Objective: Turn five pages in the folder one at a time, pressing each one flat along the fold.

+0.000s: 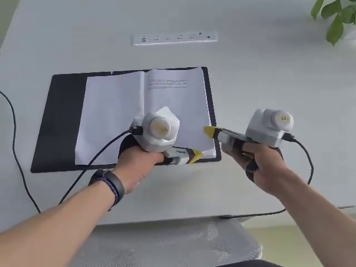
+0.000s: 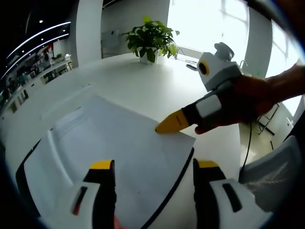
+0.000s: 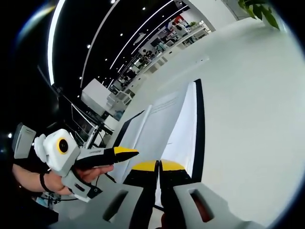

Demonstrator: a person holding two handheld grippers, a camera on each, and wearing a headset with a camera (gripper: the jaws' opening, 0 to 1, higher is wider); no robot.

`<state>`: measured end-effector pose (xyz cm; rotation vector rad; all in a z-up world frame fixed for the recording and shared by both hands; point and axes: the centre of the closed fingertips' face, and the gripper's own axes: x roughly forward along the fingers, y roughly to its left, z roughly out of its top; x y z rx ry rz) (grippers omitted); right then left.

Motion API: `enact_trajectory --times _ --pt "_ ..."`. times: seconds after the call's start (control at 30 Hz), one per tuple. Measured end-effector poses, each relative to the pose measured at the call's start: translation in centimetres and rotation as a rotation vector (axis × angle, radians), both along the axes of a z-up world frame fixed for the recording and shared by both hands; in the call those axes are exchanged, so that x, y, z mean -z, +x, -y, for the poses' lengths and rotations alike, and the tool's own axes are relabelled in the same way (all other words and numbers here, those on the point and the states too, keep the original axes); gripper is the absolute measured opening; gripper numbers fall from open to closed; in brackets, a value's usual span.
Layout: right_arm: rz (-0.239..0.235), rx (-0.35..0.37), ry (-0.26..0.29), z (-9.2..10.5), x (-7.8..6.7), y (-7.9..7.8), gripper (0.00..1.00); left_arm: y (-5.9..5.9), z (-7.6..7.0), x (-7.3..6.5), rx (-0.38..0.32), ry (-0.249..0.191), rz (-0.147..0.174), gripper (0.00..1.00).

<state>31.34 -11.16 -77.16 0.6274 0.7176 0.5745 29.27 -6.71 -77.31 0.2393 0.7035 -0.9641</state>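
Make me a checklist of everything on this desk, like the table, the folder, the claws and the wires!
Surface: white table.
Job's things: black folder lying open, white pages showing.
Clutter: white power strip beyond the folder.
Grippers: left claw open over the right page's near edge; right claw shut, tip at that page's right edge; whether it pinches paper cannot be told.
Cables: left cable and right cable, both black, run from the claws; a third cable curves along the table's left side.
Surroundings: potted plant on the far corner, grey chair below the near edge.
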Motion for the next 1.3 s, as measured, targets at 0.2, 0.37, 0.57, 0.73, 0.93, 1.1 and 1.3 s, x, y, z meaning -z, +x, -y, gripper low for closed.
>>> enact_trajectory --times 0.2,0.37,0.57,0.73,0.93,1.1,1.3 --pt "0.012 -0.003 -0.002 -0.1 -0.7 0.1 0.00 0.3 -1.8 -1.0 -0.025 -0.003 0.019 0.66" --pt "0.023 -0.006 0.004 -0.4 -1.6 0.4 0.00 0.9 -3.5 -1.7 -0.056 -0.007 0.029 0.67" --pt "0.052 -0.015 0.019 -1.2 -3.1 1.0 0.00 1.3 -5.4 -2.5 -0.079 -0.007 0.047 0.67" --pt "0.087 -0.043 0.016 -2.2 -4.6 1.6 0.00 1.3 -7.1 -2.8 -0.089 0.005 0.059 0.67" --pt "0.136 -0.089 0.018 -3.8 -6.7 2.6 0.00 1.2 -9.3 -3.1 -0.121 0.002 0.061 0.67" --pt "0.160 -0.122 0.023 -5.7 -7.8 3.3 0.00 1.2 -11.1 -3.2 -0.138 0.013 0.071 0.67" --pt "0.176 -0.161 0.045 -8.1 -8.7 4.0 0.00 1.5 -13.2 -3.5 -0.188 0.002 0.073 0.67"
